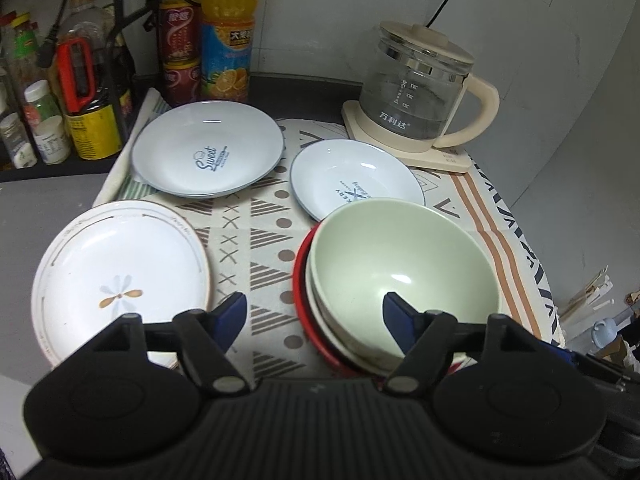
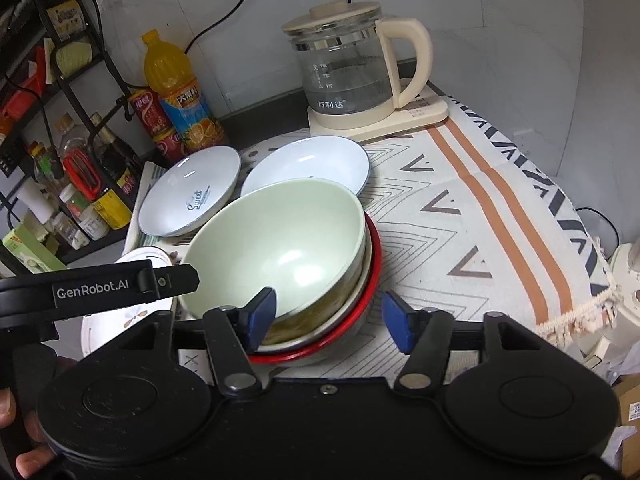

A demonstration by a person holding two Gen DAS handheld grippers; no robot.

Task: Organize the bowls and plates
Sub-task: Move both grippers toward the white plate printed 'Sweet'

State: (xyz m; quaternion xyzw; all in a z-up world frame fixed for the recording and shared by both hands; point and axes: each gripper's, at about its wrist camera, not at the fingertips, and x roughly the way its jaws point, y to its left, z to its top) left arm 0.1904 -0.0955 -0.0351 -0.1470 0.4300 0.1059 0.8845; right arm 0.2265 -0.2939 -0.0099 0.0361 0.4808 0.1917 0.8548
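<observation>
A pale green bowl (image 1: 400, 256) (image 2: 276, 240) sits tilted on top of a nest of bowls; a white bowl and a red-rimmed bowl (image 1: 300, 288) (image 2: 320, 354) lie under it. My left gripper (image 1: 314, 316) is open across the stack's left rim, one blue pad over the green bowl's inside and the other over the cloth. My right gripper (image 2: 330, 316) is open across the right rim in the same way. Neither pair of pads presses on the bowls. A "Sweet" plate (image 1: 208, 148), a smaller blue-rimmed plate (image 1: 348, 172) and a white flower plate (image 1: 120, 272) lie around.
A glass kettle (image 1: 420, 92) on its cream base stands at the back right. An orange juice bottle (image 1: 228, 40), red cans and a rack of condiment bottles (image 1: 80, 100) line the back left. The patterned cloth (image 2: 460, 220) runs to the table's right edge.
</observation>
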